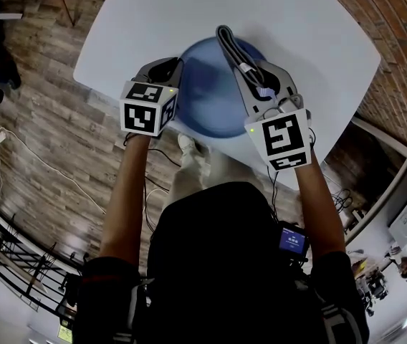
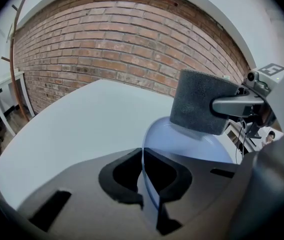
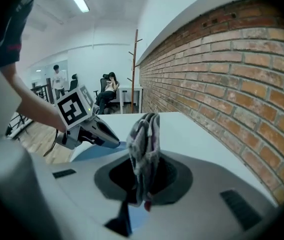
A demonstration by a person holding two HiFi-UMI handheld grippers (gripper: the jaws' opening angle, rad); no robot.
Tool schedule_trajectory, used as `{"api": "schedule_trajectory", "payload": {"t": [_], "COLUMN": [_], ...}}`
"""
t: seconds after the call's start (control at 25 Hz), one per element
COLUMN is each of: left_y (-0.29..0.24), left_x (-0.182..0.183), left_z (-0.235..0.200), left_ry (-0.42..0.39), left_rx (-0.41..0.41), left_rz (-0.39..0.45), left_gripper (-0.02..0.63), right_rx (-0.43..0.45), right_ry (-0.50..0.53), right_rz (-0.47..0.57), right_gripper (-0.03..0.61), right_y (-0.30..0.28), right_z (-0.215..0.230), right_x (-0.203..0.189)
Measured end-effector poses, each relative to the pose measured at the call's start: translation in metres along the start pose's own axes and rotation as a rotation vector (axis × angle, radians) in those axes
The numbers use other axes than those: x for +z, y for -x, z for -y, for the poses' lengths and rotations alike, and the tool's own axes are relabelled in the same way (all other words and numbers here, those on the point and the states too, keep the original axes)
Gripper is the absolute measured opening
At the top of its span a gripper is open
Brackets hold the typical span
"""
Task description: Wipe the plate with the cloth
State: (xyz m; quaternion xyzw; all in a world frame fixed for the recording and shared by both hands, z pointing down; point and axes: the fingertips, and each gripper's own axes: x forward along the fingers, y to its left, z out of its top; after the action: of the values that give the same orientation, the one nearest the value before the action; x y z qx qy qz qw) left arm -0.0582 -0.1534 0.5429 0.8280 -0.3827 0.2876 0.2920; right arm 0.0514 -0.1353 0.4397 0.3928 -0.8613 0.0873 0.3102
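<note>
A blue plate (image 1: 214,92) is at the near edge of the white table (image 1: 153,20). My left gripper (image 1: 173,75) is shut on the plate's left rim; in the left gripper view the rim of the plate (image 2: 192,139) runs edge-on between the jaws of the left gripper (image 2: 146,181). My right gripper (image 1: 250,74) is shut on a folded grey cloth (image 1: 228,46) that stands up over the plate's right side. In the right gripper view the cloth (image 3: 144,146) bunches between the jaws of the right gripper (image 3: 141,184). The grey cloth (image 2: 202,101) hangs over the plate in the left gripper view.
The table's near edge (image 1: 132,106) runs just under both grippers, with wood floor (image 1: 46,142) and cables below. A brick wall (image 3: 232,69) runs along the table's far side. A coat stand (image 3: 134,69) and seated and standing people are far off in the room.
</note>
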Motion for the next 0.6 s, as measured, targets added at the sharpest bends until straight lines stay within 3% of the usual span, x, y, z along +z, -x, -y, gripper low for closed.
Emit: {"api": "schedule_trajectory", "payload": {"t": [0.6], "left_y": [-0.001], "left_x": [0.001], "left_z": [0.000], "left_ry": [0.002], "left_rx": [-0.008], "left_rz": [0.003], "left_gripper": [0.028], "right_rx": [0.097], "right_ry": [0.173], "right_rz": [-0.167], "right_gripper": [0.052], "right_y": [-0.031], "right_z": [-0.028], "right_x": [-0.039]}}
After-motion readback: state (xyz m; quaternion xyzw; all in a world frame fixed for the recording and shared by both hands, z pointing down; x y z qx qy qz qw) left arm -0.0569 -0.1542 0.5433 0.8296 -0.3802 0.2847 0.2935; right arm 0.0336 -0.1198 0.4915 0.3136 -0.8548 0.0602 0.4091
